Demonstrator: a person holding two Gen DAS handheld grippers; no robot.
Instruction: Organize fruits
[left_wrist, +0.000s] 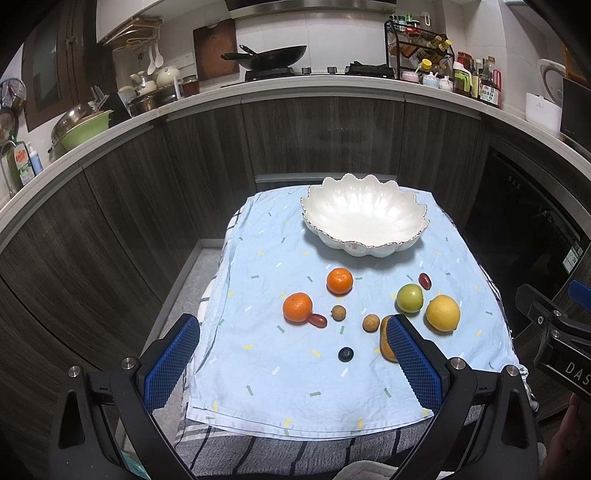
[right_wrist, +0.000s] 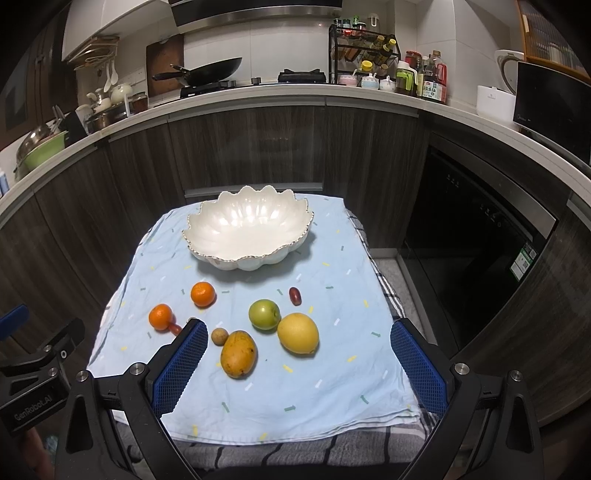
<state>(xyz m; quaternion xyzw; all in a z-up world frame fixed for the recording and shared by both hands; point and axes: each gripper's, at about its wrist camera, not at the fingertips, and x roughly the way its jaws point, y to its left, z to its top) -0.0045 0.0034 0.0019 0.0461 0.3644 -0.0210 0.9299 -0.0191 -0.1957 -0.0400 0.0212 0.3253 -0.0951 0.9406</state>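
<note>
On the table (right_wrist: 369, 376), spread with a pale blue cloth, the scalloped white bowl (right_wrist: 247, 230) sits at the far end with nothing in it, and every fruit lies loose on the near side of that bowl. Nearest the bowl are a mandarin (right_wrist: 202, 294) and a small red grape (right_wrist: 294, 295); farther from it come a second mandarin (right_wrist: 160, 316), a green apple (right_wrist: 263, 314) touching a yellow lemon (right_wrist: 297, 333), a small brown longan (right_wrist: 219, 336), and the mango (right_wrist: 238, 353), which lies farthest from the bowl. The left view also shows a blueberry (left_wrist: 345, 354) near that end.

Both tools hover over the near edge, empty: the left gripper (left_wrist: 291, 365) and the right gripper (right_wrist: 295, 365) each have their jaws spread wide, grasping nothing. The mango lies just ahead of the right gripper, slightly toward its left finger, long axis running roughly toward the bowl with a slight slant. The right hand looks the nearer one, and its jaws would likely need to close across the mango's short width
</note>
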